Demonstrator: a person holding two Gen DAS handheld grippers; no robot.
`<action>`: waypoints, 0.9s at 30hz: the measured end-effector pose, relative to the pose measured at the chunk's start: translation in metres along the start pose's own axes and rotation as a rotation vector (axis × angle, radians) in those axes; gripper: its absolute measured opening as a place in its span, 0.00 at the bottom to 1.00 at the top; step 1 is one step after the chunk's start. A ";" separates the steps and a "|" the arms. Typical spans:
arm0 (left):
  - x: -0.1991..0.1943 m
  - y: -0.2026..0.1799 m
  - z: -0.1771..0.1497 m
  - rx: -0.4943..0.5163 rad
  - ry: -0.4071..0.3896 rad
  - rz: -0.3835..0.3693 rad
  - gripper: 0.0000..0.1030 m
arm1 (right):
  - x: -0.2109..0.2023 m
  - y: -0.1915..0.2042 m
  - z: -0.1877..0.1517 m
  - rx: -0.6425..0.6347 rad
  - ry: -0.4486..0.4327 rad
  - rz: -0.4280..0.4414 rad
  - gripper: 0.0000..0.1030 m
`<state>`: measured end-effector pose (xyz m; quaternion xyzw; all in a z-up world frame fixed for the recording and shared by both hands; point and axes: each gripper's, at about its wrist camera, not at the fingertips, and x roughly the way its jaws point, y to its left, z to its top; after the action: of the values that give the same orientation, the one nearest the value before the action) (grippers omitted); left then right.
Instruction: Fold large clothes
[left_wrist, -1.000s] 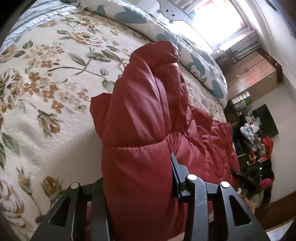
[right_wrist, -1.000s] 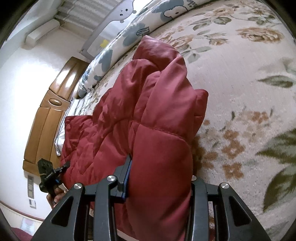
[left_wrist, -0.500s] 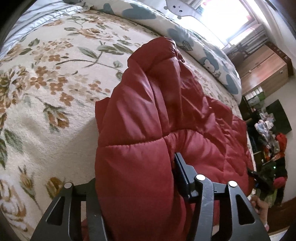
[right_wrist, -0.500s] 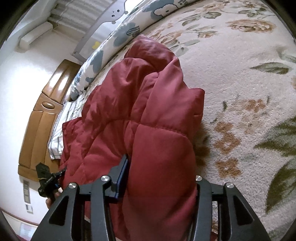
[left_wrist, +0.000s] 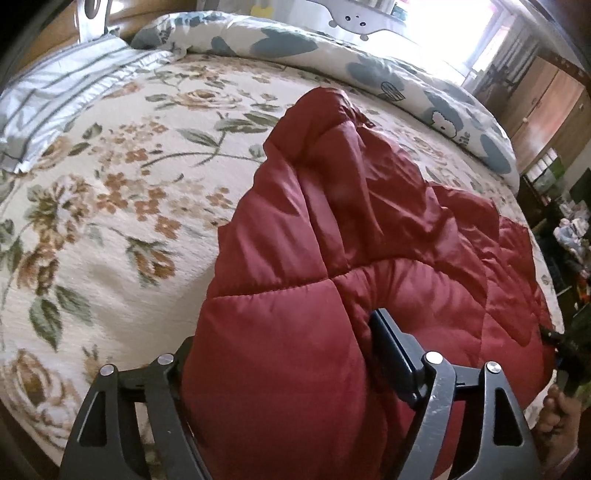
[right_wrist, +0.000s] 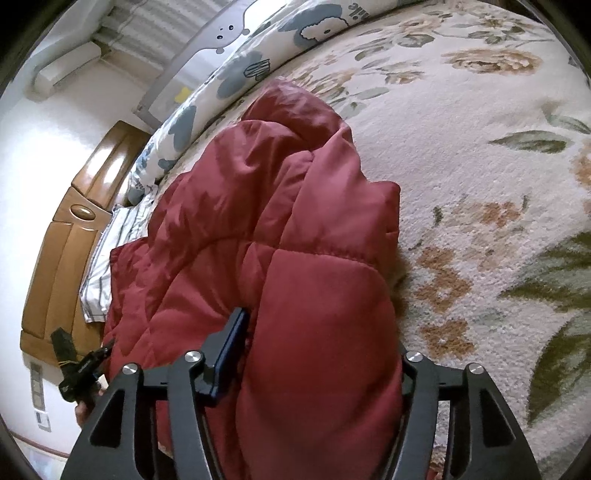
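1. The left hand-held gripper (left_wrist: 280, 373) is opening, its jaws spreading off the puffy quilted dark-red jacket (left_wrist: 354, 236) between them; the right hand-held gripper (right_wrist: 317, 354) likewise.
2. This looks like a release after a fold; next, withdraw cleanly and regrip.
3. The jacket lies bunched on the floral cream bedspread (left_wrist: 110, 206).

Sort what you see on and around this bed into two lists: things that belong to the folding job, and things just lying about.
Belongs to the job:
- red puffer jacket
- left gripper, jaws opening, jacket between them
- right gripper, jaws opening, jacket between them

Just lying about:
- floral bedspread
- blue-patterned duvet
- striped pillow
- wooden headboard
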<state>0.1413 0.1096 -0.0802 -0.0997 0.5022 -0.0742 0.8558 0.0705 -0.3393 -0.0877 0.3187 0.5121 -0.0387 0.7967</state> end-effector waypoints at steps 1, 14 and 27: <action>-0.003 -0.002 0.000 0.003 -0.006 0.015 0.78 | 0.000 0.001 0.000 -0.001 -0.002 -0.006 0.63; -0.020 -0.016 0.005 0.028 -0.040 0.147 0.90 | -0.016 0.011 0.009 -0.056 -0.066 -0.119 0.77; -0.017 -0.024 0.047 0.042 -0.040 0.137 0.90 | -0.009 0.036 0.045 -0.133 -0.087 -0.183 0.83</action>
<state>0.1734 0.0943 -0.0376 -0.0486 0.4888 -0.0239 0.8707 0.1156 -0.3378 -0.0507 0.2149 0.5053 -0.0910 0.8308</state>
